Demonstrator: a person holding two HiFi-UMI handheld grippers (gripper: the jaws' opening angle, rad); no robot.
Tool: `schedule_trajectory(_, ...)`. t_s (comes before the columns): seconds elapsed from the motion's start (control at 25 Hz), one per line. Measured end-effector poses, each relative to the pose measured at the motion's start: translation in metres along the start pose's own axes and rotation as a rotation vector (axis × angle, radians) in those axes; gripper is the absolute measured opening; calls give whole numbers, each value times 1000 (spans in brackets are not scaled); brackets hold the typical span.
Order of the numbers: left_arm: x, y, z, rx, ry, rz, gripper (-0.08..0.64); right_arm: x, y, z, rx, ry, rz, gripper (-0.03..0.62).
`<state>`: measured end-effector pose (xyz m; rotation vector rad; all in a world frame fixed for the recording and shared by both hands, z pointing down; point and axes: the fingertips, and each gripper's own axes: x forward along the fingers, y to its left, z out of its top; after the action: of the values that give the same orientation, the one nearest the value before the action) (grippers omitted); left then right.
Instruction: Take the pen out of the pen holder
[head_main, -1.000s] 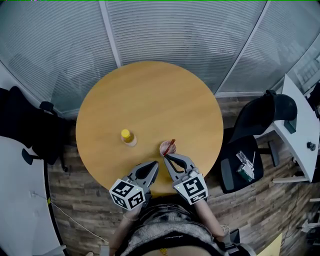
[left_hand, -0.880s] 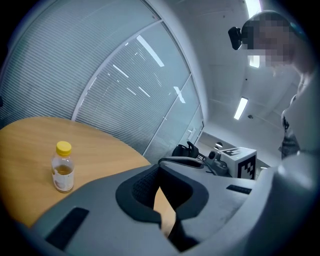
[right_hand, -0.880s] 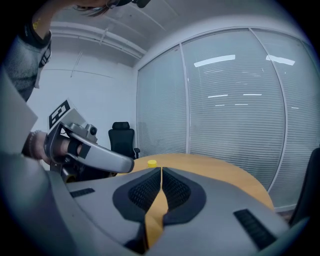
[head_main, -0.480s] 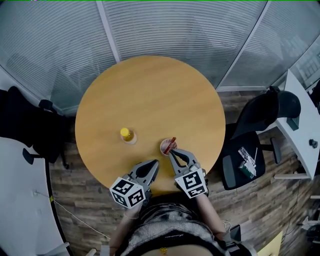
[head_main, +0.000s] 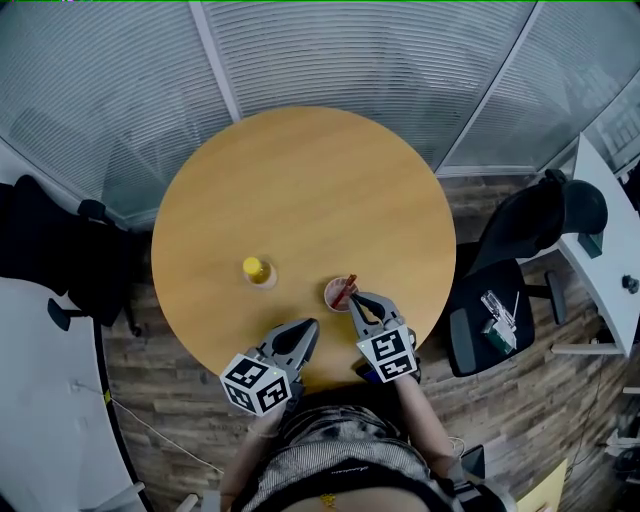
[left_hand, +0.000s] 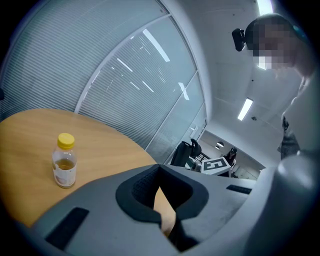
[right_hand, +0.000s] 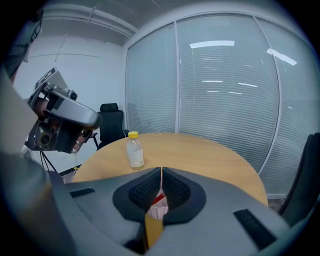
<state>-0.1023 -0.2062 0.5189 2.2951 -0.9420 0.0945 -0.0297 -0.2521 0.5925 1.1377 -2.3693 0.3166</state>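
A small pink pen holder (head_main: 338, 296) stands on the round wooden table (head_main: 300, 190) near its front edge, with a red pen (head_main: 346, 287) leaning out of it. My right gripper (head_main: 358, 299) is shut and empty, its tips just right of the holder. In the right gripper view the holder (right_hand: 159, 210) and the red pen (right_hand: 158, 200) show below the closed tips of the right gripper (right_hand: 161, 171). My left gripper (head_main: 311, 327) hovers shut at the table's front edge, holding nothing; its closed tips (left_hand: 160, 167) frame bare table.
A clear bottle with a yellow cap (head_main: 257, 271) stands left of the holder, also seen as the bottle (left_hand: 65, 161) and the bottle (right_hand: 134, 150). Black office chairs stand at the right (head_main: 500, 290) and left (head_main: 50, 250). A white desk (head_main: 610, 260) is far right.
My right gripper has sunk and drawn in toward the table's front edge, ending close to the right side of the pen holder. The left gripper has hardly moved.
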Motion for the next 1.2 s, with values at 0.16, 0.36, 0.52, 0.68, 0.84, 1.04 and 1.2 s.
schedule_trajectory(0.16,2,6,-1,-5,8,4,3,10,-7,-13,8,33,-7,23)
schedule_trajectory(0.36,4,13,-1,-12,13,10,3,22,-11,-24,17,65,-8,23)
schedule_trajectory(0.52,3,19,1,-18,13,17,3,29,-12,-27,28,80,-7,23)
schedule_trajectory(0.68,3,22,-1,-21,19,18,3,34,-14,-32,36,94,-6,23)
schedule_trajectory(0.84,4,23,-2,-26,21,19,3,35,-20,-33,92,78,0,23)
schedule_trajectory(1.04,6,25,-4,-29,30,17,3,35,-32,-36,176,51,11,26)
schedule_trajectory(1.2,5,27,-6,-30,37,18,3,41,-38,-42,227,62,44,97)
